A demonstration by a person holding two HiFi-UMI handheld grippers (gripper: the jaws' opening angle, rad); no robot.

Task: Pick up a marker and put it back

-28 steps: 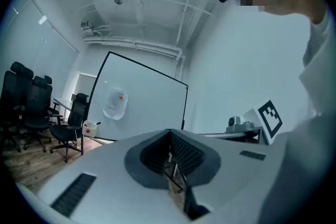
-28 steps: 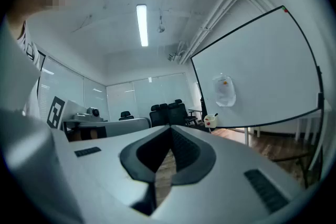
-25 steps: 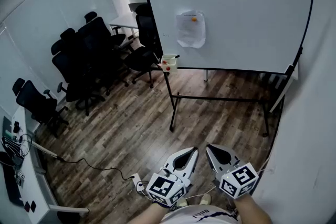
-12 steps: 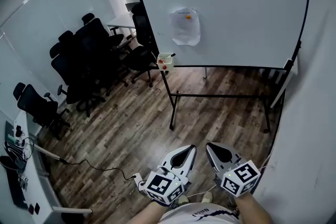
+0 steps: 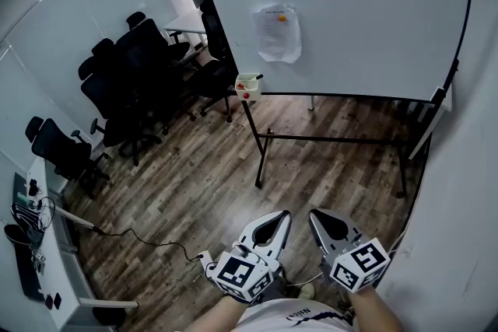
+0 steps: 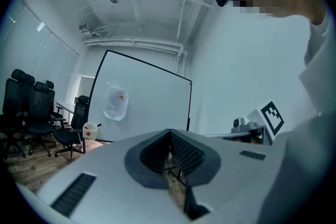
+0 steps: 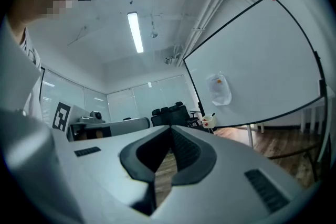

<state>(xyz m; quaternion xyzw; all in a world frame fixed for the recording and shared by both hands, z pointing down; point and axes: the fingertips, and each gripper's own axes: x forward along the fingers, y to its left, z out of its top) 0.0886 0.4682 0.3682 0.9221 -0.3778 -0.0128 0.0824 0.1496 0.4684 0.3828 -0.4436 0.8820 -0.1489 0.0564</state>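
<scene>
A whiteboard on a wheeled stand stands across the room with a sheet of paper stuck to it. At its lower left corner hangs a small white box with a black marker sticking out and something red inside. The box also shows in the left gripper view and the right gripper view. My left gripper and right gripper are held side by side low before my body, far from the board. Both are shut, the left and the right, with nothing between their jaws.
Black office chairs crowd the left side beside a glass wall. A cable and power strip lie on the wooden floor near my feet. A desk with devices runs along the left edge. A white wall closes the right.
The view has drifted a little toward the whiteboard, and both grippers have moved along with it. Their jaws have stayed shut and empty.
</scene>
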